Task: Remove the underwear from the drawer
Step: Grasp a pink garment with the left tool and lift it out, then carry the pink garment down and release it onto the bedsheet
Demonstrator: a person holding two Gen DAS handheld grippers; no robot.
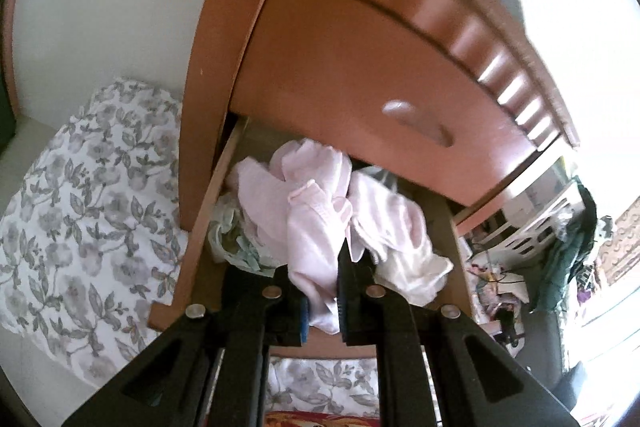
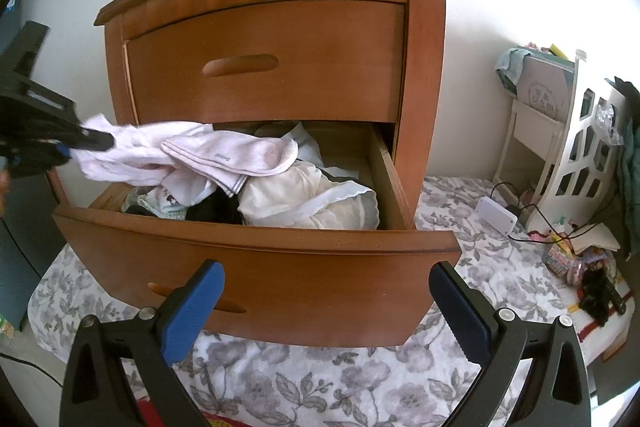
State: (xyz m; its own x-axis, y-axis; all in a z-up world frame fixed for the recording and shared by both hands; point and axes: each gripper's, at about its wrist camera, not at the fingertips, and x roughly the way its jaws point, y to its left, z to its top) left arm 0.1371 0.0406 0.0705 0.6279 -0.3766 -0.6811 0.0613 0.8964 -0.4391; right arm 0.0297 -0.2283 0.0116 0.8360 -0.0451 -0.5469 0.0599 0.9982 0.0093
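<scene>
The left gripper (image 2: 94,141) has its fingers clamped on pink underwear (image 2: 168,151) stretched above the open drawer (image 2: 256,267), while the right gripper (image 2: 324,301) gapes empty.

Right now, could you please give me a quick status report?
Left tool shut on pink underwear, partly out of open drawer. Right tool open, empty. Nothing blocking.

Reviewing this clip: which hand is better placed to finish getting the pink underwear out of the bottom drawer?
Left. The left gripper is already shut on the pink underwear, which stretches from its jaws back over the open bottom drawer. The right gripper stands open and empty in front of the drawer, touching nothing.
</scene>
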